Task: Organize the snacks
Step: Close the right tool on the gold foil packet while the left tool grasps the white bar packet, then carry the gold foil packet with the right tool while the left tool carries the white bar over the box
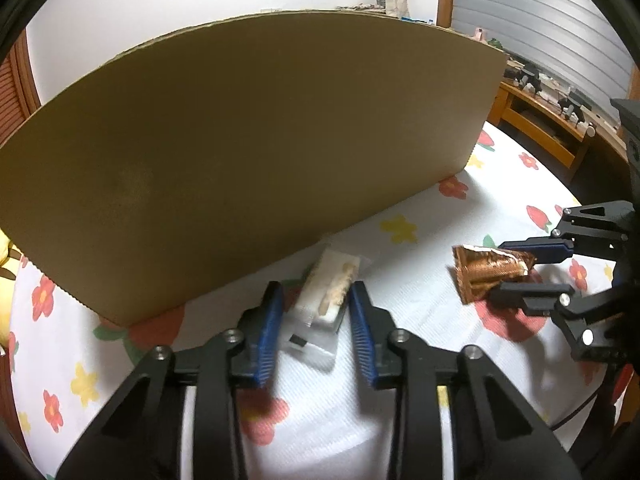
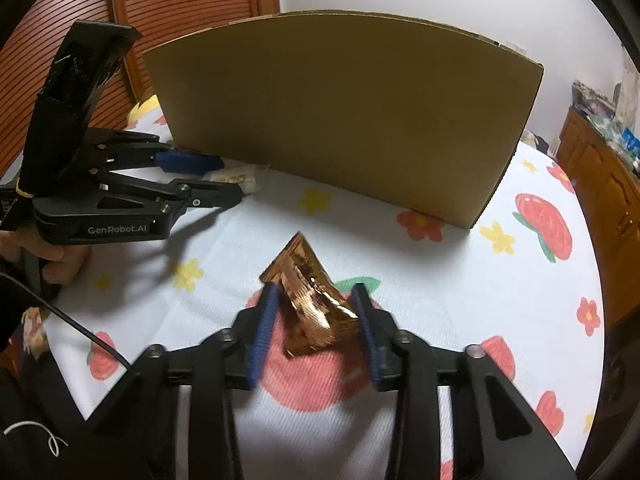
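A clear-wrapped pale snack (image 1: 326,298) lies on the floral cloth beside the cardboard box (image 1: 256,152). My left gripper (image 1: 316,300) is open with its jaws on either side of this snack, not closed on it. It also shows in the right wrist view (image 2: 236,178), between the left gripper's fingers. A crumpled copper foil snack (image 2: 310,304) sits between the blue pads of my right gripper (image 2: 314,300), which is closed on it. In the left wrist view the foil snack (image 1: 486,270) is held in the right gripper (image 1: 506,270).
The tall brown box (image 2: 352,120) stands at the back of the table; its inside is hidden. The floral tablecloth (image 2: 500,280) covers the table. Wooden furniture (image 1: 536,120) with small items stands at the right.
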